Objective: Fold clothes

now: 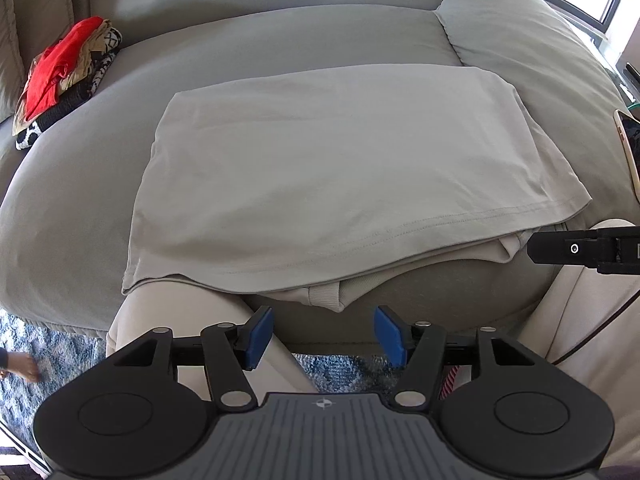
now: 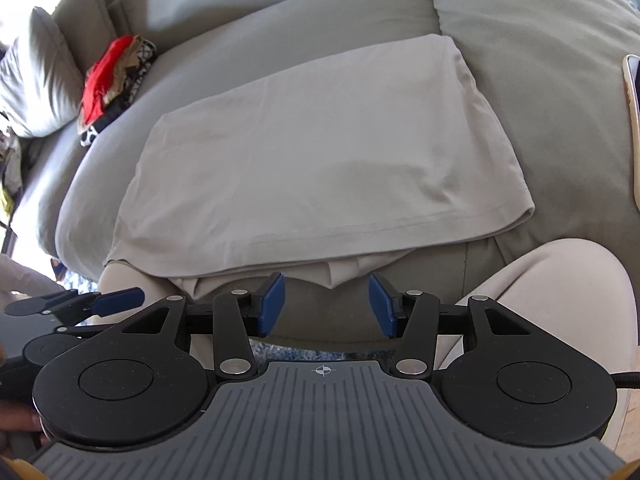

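Observation:
A pale beige shirt [image 1: 320,184] lies folded into a flat rectangle on the grey sofa seat [image 1: 280,40], its hem and ribbed collar hanging slightly over the front edge. It also shows in the right wrist view [image 2: 320,168]. My left gripper [image 1: 323,334] is open and empty, just in front of and below the shirt's near edge. My right gripper [image 2: 326,306] is open and empty, close before the same edge. The right gripper's finger shows at the right in the left wrist view [image 1: 576,249]; the left gripper shows at the left in the right wrist view [image 2: 100,302].
A pile of red, tan and black-and-white clothes [image 1: 64,80] sits at the sofa's back left. A phone [image 1: 630,148] lies on the right armrest. A grey cushion [image 2: 36,76] leans at the far left. A blue patterned rug [image 1: 52,356] covers the floor below.

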`<state>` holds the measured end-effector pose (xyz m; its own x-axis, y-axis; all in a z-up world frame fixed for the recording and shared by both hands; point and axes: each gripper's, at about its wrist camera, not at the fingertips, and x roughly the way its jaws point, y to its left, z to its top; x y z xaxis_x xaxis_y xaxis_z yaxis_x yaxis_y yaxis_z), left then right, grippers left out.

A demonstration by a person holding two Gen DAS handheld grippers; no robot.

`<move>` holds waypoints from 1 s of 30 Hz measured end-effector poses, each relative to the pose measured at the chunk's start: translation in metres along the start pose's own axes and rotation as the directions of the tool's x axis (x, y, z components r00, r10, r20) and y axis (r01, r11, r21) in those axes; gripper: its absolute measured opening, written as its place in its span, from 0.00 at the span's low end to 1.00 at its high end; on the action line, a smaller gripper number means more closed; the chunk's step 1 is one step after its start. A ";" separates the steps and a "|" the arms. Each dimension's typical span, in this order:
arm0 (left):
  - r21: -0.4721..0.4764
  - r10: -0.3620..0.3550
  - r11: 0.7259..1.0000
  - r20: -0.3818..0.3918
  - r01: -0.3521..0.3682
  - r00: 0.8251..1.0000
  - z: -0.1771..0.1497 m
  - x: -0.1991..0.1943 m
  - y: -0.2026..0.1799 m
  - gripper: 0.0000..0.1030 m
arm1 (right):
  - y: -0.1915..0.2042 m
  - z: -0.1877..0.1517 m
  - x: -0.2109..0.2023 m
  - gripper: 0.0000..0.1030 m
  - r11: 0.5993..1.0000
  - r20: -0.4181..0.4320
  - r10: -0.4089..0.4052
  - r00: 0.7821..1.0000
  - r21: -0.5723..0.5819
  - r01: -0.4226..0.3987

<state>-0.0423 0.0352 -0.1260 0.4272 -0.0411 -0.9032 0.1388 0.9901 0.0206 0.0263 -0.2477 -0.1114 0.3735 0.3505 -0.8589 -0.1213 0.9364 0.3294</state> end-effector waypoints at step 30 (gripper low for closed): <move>-0.162 -0.069 0.983 0.077 0.081 0.995 0.011 -0.006 0.046 0.54 | -0.025 0.046 -0.029 0.51 0.996 0.210 -0.017 0.978 0.094 -0.003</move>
<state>-0.0286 0.0795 -0.1145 0.4840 -0.1199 -0.8668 0.0260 0.9921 -0.1227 0.0609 -0.2824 -0.0769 0.5602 0.3230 -0.7628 -0.0356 0.9294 0.3674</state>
